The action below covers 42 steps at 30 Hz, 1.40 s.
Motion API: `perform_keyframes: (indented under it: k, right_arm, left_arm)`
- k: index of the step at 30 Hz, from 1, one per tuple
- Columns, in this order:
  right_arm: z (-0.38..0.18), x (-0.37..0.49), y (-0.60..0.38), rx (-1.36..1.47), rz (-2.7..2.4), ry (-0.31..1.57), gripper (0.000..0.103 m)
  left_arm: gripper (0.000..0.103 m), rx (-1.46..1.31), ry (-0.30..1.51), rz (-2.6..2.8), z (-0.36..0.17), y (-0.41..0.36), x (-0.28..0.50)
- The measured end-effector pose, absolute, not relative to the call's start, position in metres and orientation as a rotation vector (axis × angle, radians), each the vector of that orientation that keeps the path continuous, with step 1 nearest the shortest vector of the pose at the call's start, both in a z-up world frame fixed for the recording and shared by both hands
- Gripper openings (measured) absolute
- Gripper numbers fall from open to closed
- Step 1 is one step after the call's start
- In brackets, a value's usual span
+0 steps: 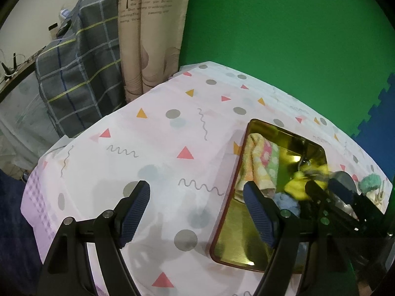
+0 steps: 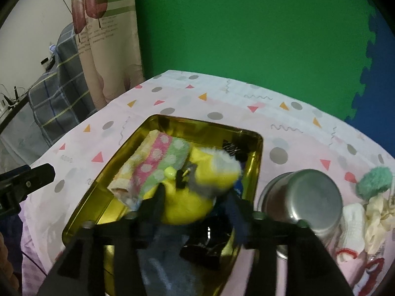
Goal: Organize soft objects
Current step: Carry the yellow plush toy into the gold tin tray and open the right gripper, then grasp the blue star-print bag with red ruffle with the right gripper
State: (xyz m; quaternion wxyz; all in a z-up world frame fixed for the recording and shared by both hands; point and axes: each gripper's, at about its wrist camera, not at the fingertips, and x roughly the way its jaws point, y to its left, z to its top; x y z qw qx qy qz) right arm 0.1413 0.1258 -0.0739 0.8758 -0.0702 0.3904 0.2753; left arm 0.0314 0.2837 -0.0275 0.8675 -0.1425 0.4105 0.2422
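Yellow plush toy [image 2: 195, 197] sits in the gold tin tray [image 2: 256, 148], lower centre of the right wrist view, blurred, with a white and grey fuzzy top.

Surroundings, left to right in the right wrist view:
- left gripper [image 2: 37, 172] pokes in at the left edge, off the tray, above the patterned tablecloth [image 2: 222, 98]
- rolled striped towel [image 2: 153, 165] lies in the tray's left half, touching the toy's left side
- blue-grey cloth [image 2: 158, 259] lies in the tray's near end, under the gripper body
- small black clips sit at the tray's far right corner, behind the toy
- metal cup [image 2: 303, 197] lies tipped on the cloth just right of the tray
- teal pom-pom [image 2: 375, 180] and a pile of white and cream soft pieces [image 2: 358, 222] sit at the right edge

Right gripper [image 2: 197, 204]: fingers apart, toy between them. Left finger is against the toy's lower left; right finger with its blue pad sits by the toy's right side. Heavy blur; pads don't look to be pressing.

Left wrist view: left gripper [image 1: 197, 197] has fingers wide apart, nothing between them, over bare tablecloth [image 1: 172, 123]. Its right finger overlaps the tray's [image 1: 237, 172] left rim. Towel [image 1: 259, 162] is beyond that fingertip. Toy [image 1: 301, 185] is right of centre, with the right gripper [image 1: 328, 190] right beside it.
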Motion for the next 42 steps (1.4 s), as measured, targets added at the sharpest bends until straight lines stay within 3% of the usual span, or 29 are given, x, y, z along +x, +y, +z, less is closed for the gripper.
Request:
perform_keyframes:
  k: [11, 30, 42]
  right_arm:
    - [-0.052, 0.117, 0.083, -0.128, 0.563, 0.790, 0.059]
    - [-0.084, 0.089, -0.146, -0.039, 0.106, 0.880, 0.062]
    - [-0.129, 0.109, -0.145, -0.065, 0.078, 0.935, 0.063]
  left_arm:
    - [0.075, -0.263, 0.866, 0.462, -0.027, 0.264, 0.036]
    - [0.077, -0.119, 0.897, 0.291, -0.035, 0.187, 0.047]
    - [0.079, -0.014, 0.882, 0.216, -0.045, 0.153, 0.049]
